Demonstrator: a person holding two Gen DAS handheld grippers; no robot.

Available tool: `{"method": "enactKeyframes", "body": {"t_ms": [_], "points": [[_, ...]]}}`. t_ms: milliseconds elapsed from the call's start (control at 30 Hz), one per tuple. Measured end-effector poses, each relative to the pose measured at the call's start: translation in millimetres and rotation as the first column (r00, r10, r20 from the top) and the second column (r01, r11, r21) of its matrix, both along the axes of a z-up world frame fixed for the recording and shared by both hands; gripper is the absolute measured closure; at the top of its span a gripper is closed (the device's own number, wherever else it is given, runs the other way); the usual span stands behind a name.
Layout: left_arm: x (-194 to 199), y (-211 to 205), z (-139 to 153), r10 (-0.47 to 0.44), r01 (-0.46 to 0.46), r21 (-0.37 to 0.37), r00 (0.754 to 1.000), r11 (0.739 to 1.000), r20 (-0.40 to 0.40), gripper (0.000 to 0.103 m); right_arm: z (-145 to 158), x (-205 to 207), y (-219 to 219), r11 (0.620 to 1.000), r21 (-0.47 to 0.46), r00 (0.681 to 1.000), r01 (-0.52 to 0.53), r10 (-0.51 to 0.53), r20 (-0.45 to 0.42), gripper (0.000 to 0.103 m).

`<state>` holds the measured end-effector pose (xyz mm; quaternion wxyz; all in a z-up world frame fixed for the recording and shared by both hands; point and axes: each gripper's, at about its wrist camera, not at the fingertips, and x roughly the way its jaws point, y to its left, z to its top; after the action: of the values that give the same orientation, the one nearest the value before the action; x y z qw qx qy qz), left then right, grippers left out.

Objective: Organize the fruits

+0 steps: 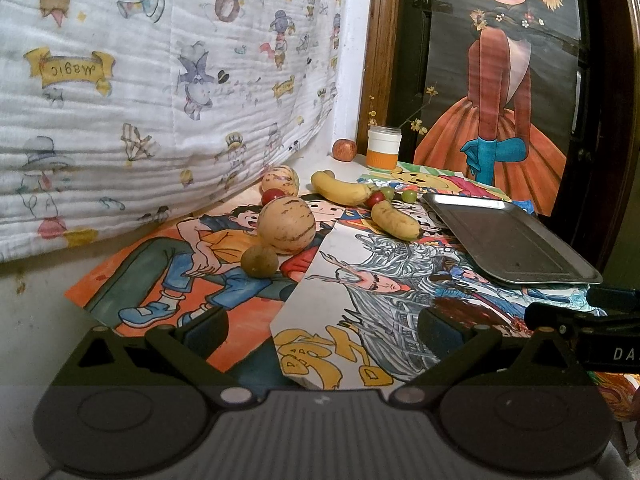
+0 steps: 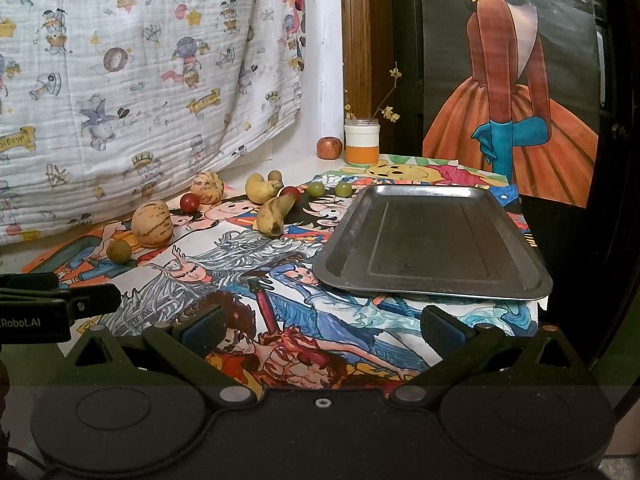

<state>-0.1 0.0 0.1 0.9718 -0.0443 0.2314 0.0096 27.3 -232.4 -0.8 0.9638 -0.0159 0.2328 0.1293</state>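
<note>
Both the left hand-held gripper (image 1: 320,326) and right hand-held gripper (image 2: 320,326) hang spread and empty above the table (image 1: 40,320). Fruits, including a striped melon (image 1: 286,225) and bananas (image 1: 394,220), lie scattered left of the bare metal tray (image 2: 432,240). Round fruit could roll away if nudged.

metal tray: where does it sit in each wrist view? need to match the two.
Left wrist: metal tray at right of centre, empty, seen at a slant beyond the right finger.
Right wrist: metal tray right of centre, larger, empty.
Shared landmark: the white and orange jar behind the tray's far left corner.
</note>
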Motion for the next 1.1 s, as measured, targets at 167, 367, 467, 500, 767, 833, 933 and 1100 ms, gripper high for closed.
{"method": "enactKeyframes", "body": {"t_ms": [167,367,467,500,767,833,933,1100], "points": [[0.0,0.0,0.0,0.001,-0.001,0.0,1.0,1.0,-0.001,0.0,-0.2,-0.3,0.0,1.0,0.0,1.0,0.0,0.0,-0.001,0.0],[-0.1,-0.1,0.1,0.001,-0.001,-0.001,1.0,1.0,-0.001,0.0,-0.6,0.2,-0.1,1.0,0.0,1.0,0.0,0.0,-0.003,0.0],[0.0,-0.1,0.0,0.001,-0.001,-0.002,1.0,1.0,-0.001,0.0,-0.7,0.3,0.0,1.0,0.0,1.0,0.0,0.0,-0.003,0.0],[0.0,-0.1,0.1,0.001,-0.001,-0.002,1.0,1.0,-0.002,0.0,-0.7,0.2,0.0,1.0,0.0,1.0,0.0,0.0,-0.003,0.0],[0.0,0.1,0.1,0.001,-0.001,-0.003,1.0,1.0,-0.002,0.0,-0.9,0.6,0.3,1.0,0.0,1.0,0.0,0.0,-0.005,0.0],[0.1,0.1,0.1,0.001,-0.001,-0.004,1.0,1.0,-0.002,0.0,-1.0,0.7,0.3,1.0,0.0,1.0,0.0,0.0,-0.006,0.0],[0.1,0.1,0.1,0.001,-0.001,-0.004,1.0,1.0,-0.003,0.0,-1.2,0.8,0.4,1.0,0.0,1.0,0.0,0.0,-0.006,0.0],[-1.1,-1.3,-6.3,0.001,-0.001,-0.004,1.0,1.0,-0.003,0.0,-1.4,0.8,0.6,1.0,0.0,1.0,0.0,0.0,-0.007,0.0]]}}
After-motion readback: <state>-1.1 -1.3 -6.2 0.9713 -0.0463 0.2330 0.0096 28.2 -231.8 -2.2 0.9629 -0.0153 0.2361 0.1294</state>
